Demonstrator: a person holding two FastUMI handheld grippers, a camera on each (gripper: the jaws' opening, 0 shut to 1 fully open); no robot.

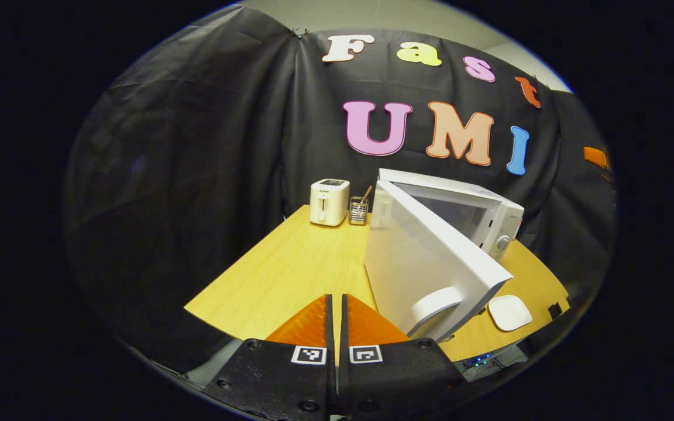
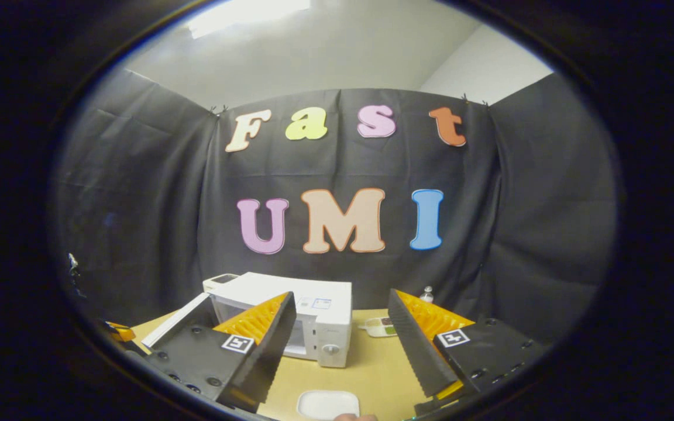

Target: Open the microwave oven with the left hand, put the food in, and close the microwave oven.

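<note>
**Door open, food not yet in**

Our left gripper (image 1: 334, 304) hangs nearest, jaws clenched on nothing, just beside the door (image 1: 425, 263), which stands swung wide. Our right gripper (image 2: 341, 345) has its jaws released above a white dish (image 2: 327, 404) on the surface (image 2: 372, 368), likely ready to take it. Beyond sits the microwave (image 2: 313, 318), then a food tray (image 2: 381, 327) near the wall.

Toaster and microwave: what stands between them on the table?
In the left gripper view, a small wire holder with a stick in it stands between toaster and microwave.
</note>
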